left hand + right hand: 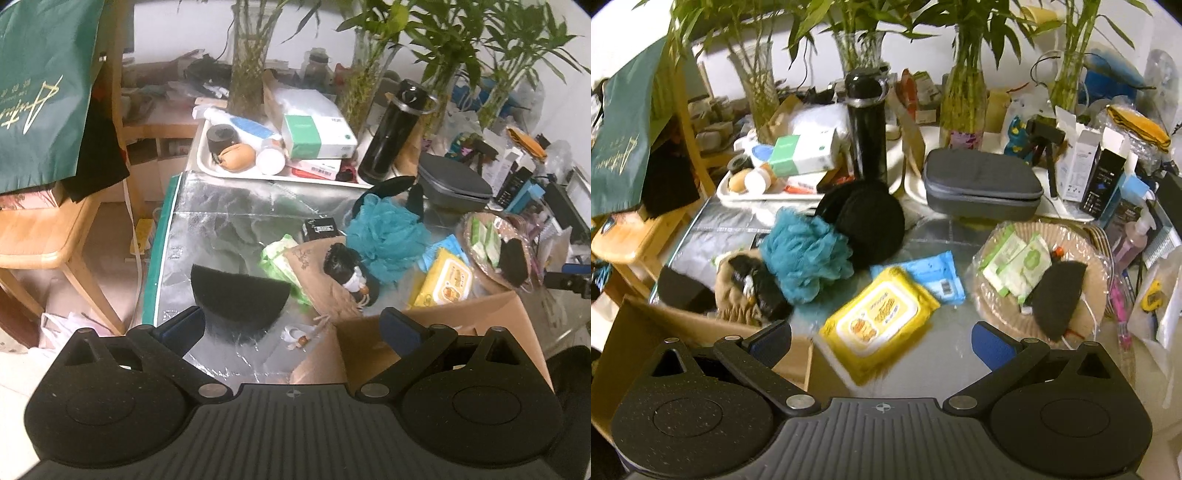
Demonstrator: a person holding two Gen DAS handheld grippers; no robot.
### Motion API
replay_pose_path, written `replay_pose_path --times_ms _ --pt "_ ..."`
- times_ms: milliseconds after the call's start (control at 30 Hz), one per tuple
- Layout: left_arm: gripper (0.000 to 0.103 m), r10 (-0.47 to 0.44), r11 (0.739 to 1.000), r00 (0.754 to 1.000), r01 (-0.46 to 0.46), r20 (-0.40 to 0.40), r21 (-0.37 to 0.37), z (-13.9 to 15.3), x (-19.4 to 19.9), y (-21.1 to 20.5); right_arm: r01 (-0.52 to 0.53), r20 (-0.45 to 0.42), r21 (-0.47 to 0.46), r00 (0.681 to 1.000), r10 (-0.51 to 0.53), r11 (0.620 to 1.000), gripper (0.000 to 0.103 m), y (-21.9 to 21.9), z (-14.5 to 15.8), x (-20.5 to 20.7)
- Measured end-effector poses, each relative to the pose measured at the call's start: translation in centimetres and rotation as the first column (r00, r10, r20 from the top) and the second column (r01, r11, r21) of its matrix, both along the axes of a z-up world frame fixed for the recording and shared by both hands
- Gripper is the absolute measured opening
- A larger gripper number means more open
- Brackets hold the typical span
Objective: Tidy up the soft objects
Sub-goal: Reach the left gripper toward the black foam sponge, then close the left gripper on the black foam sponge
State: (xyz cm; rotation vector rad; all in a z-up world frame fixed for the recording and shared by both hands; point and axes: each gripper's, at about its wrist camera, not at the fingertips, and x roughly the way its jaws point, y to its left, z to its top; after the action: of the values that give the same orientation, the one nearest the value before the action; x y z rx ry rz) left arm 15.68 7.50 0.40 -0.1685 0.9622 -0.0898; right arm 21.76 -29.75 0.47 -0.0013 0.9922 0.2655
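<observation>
Left wrist first: we see our left gripper (291, 325) spread wide and empty, a black sponge (240, 297) on the foil just ahead of its left finger, a cardboard box (443, 343) under the right one.

Right wrist: our right gripper (881, 338) gapes too, over a yellow wipes pack (879, 321); teal loofah (807, 253) behind.

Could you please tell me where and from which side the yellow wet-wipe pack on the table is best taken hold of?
I would grip the flat yellow plastic wet-wipe pack across its narrow width, near the soft end closest to the right tool, coming from above. It lies flat and tilted, its near end already between the open fingers; the stiff lid in the middle would probably slip.
</observation>
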Motion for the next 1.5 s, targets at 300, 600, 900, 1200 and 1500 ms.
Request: replay_pose_path --times_ms 300,600,900,1200,1500 --pt "0.103 0.061 0.996 0.997 -0.063 -0.041 -0.056 -1.9 2.4 1.9 0.071 -0.002 0.045 0.997 -0.071 0.996 0.103 -0.8 -2.2 2.3" --pt "0.103 0.213 0.975 0.97 -0.218 -0.122 -0.032 -5.4 5.5 4.2 0.118 -0.024 0.092 0.993 -0.117 0.989 0.103 -1.7 -5.7 3.7" --pt "0.103 0.273 0.961 0.944 -0.276 -0.186 0.007 -9.1 8.3 5.5 0.146 -0.032 0.123 0.989 -0.143 0.982 0.103 -2.4 -7.5 4.0" --pt "0.103 0.354 0.919 0.889 -0.388 -0.289 -0.068 -11.9 10.9 7.4 0.161 -0.022 0.129 0.987 -0.159 0.979 0.103 -2.4 -7.7 4.1" --pt "0.075 0.37 0.853 0.819 -0.487 -0.439 -0.19 -15.0 11.4 8.2 0.158 -0.02 0.127 0.987 -0.157 0.979 0.103 -2.4 -7.7 4.1"
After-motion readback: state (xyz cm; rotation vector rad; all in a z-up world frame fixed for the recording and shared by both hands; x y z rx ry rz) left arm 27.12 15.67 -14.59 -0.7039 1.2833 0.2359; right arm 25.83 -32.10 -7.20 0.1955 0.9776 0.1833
